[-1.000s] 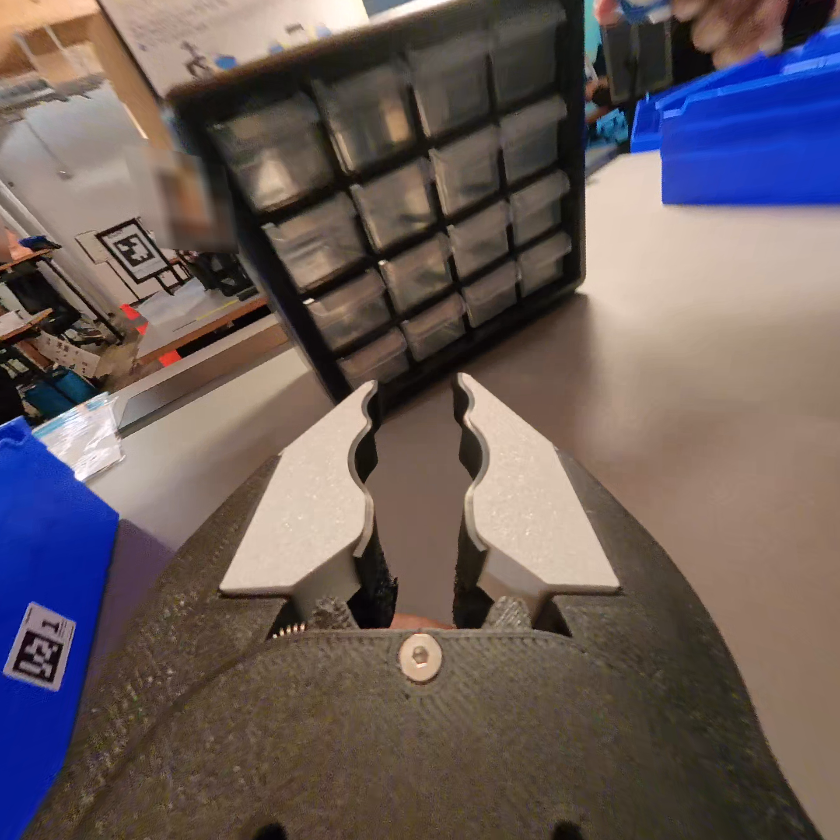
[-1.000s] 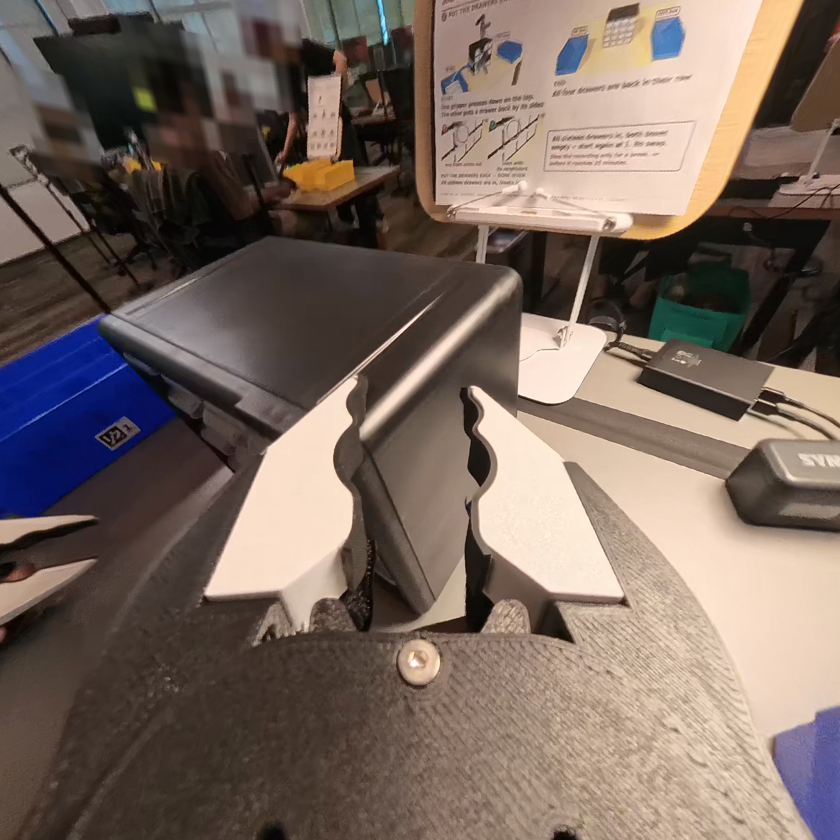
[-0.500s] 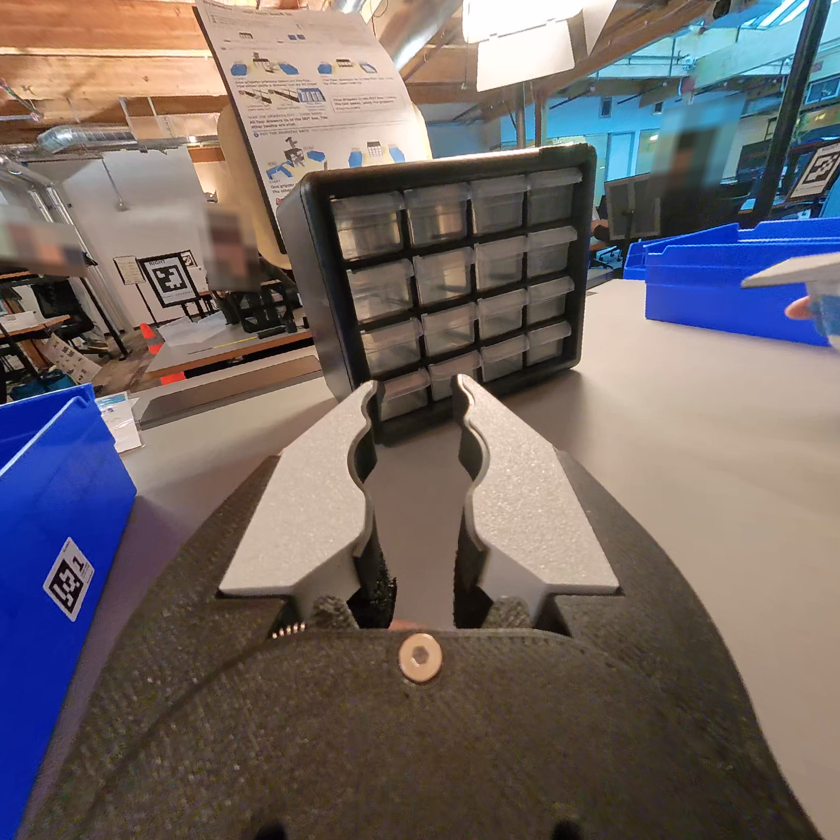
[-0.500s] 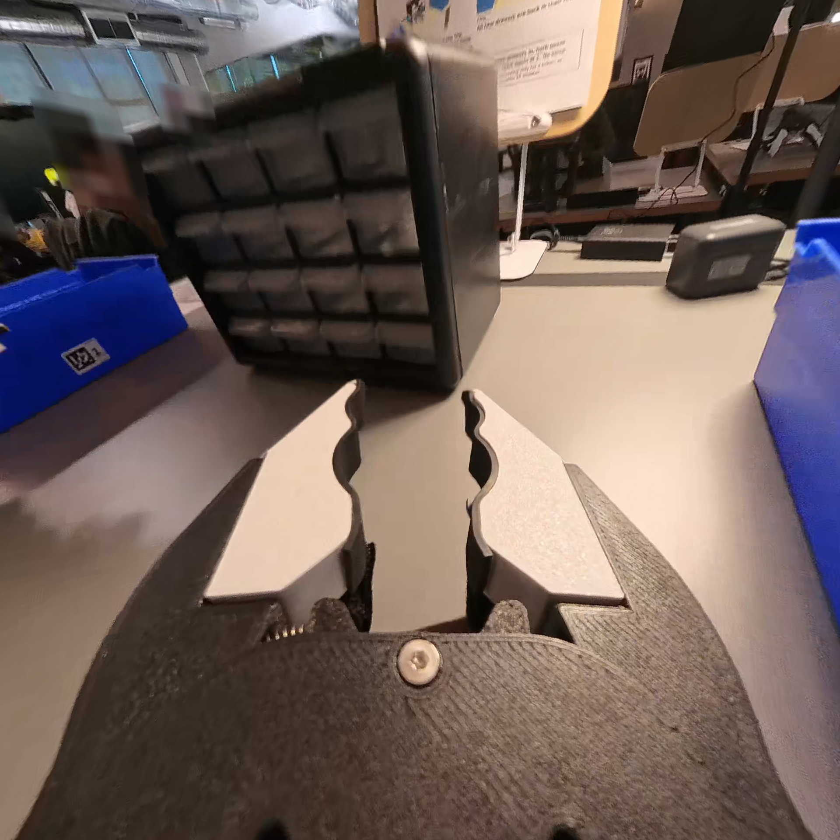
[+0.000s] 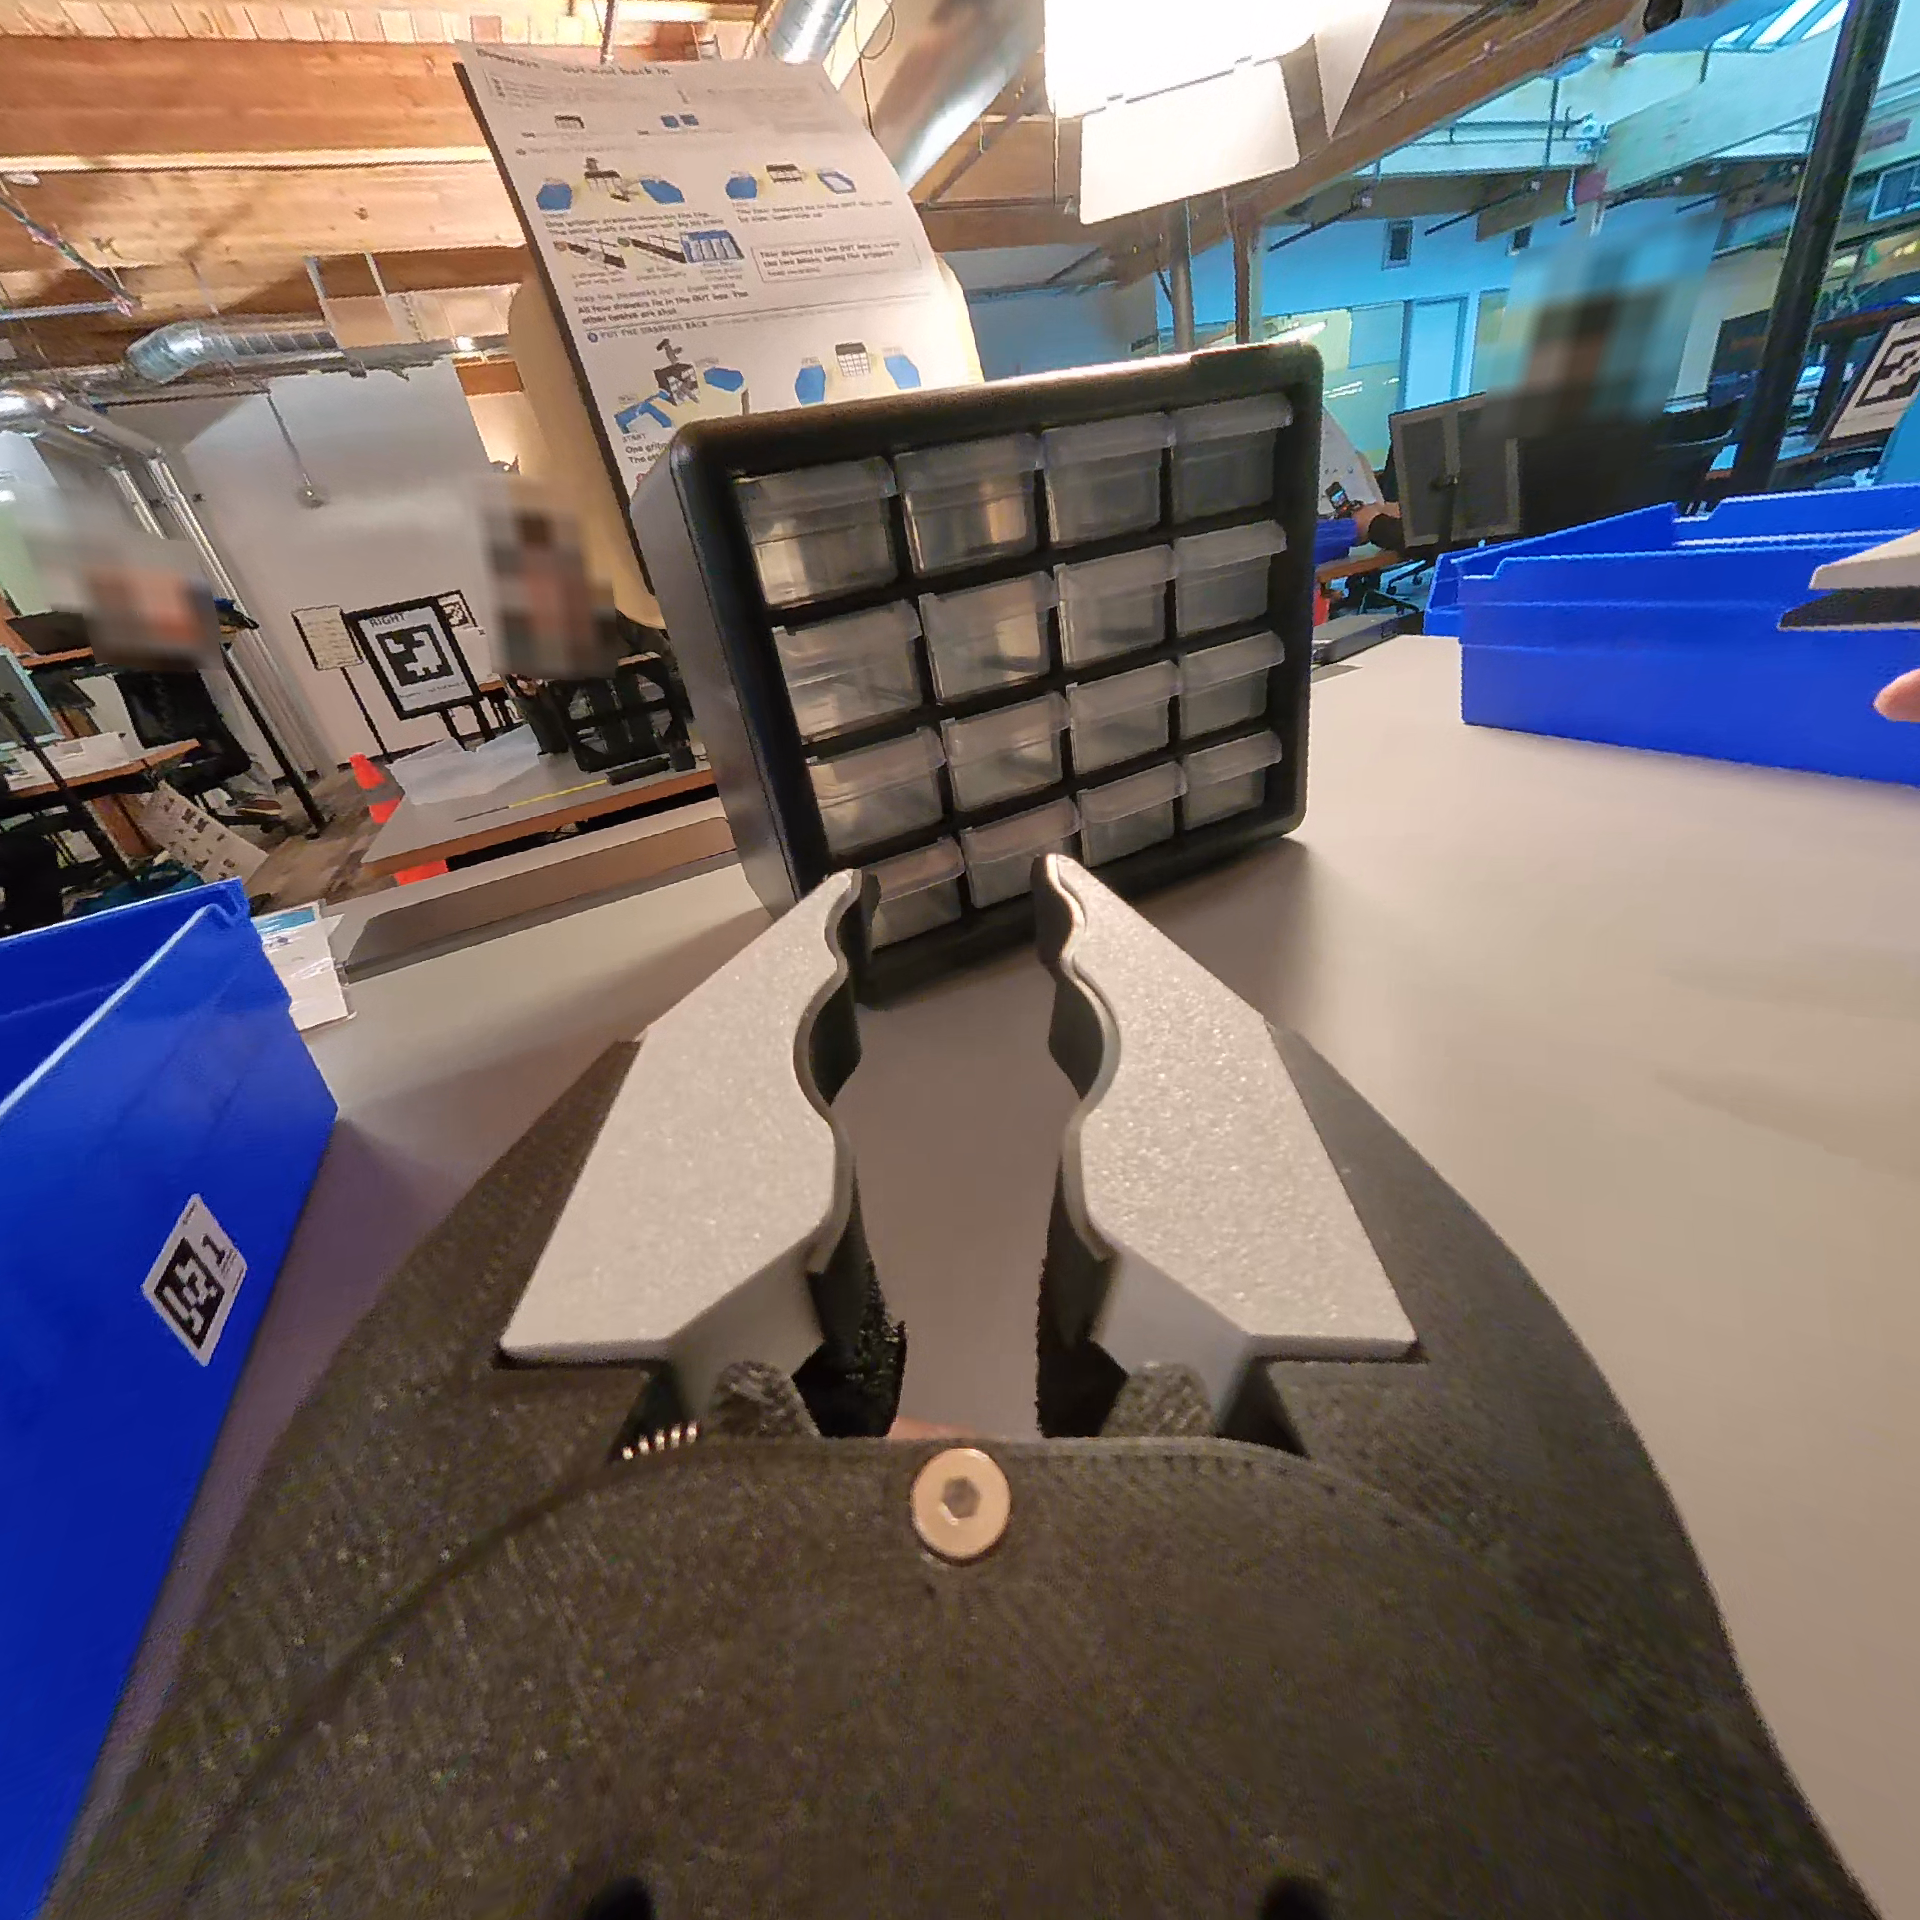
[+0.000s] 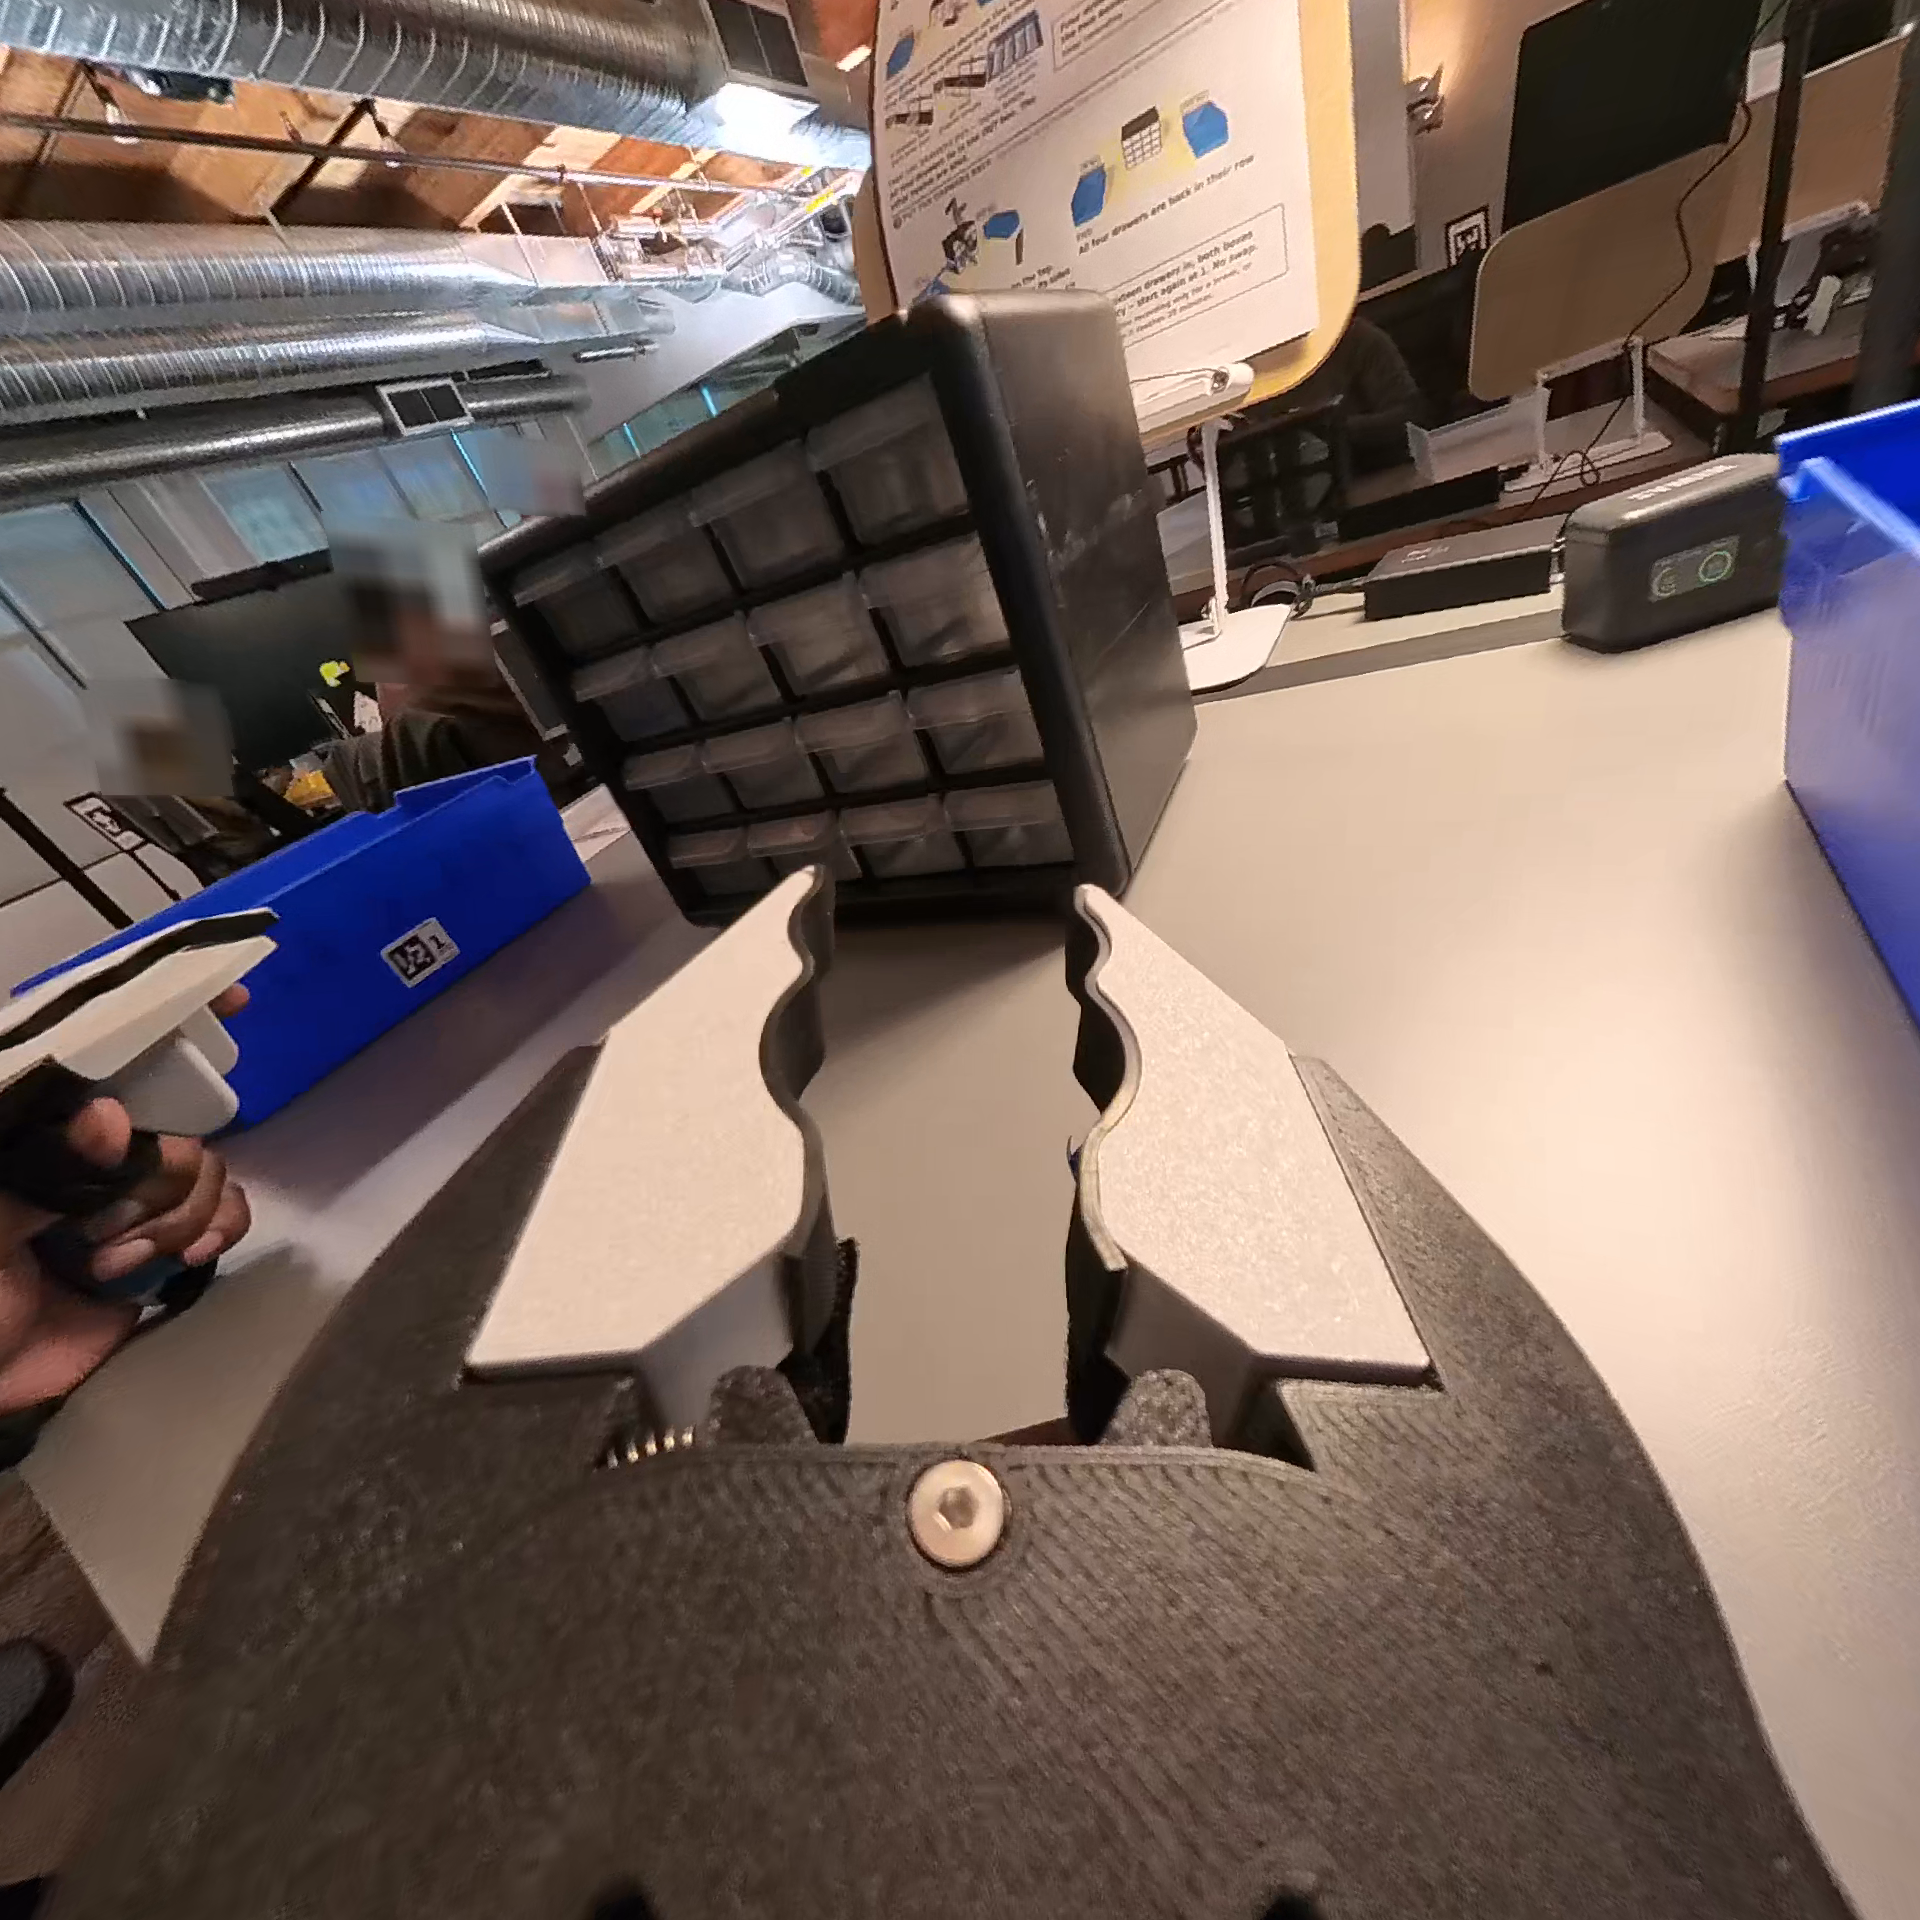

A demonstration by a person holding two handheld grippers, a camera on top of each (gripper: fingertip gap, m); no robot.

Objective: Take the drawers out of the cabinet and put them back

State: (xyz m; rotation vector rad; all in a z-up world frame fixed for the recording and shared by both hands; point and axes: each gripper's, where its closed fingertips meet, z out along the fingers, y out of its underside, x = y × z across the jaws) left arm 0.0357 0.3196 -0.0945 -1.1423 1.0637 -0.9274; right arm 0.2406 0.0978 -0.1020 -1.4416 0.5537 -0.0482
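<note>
My two tools (image 5: 945, 883) (image 6: 945, 904) hover part-open and empty before the black plastic cabinet (image 5: 997, 634); its light, slick clear drawers (image 5: 1107, 478) want gripping by their lips.

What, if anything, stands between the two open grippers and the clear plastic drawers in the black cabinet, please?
Nothing visible does. Only bare grey table lies between the left gripper, the right gripper and the clear plastic drawers in the black cabinet. The blue bins stand off to the sides.
</note>
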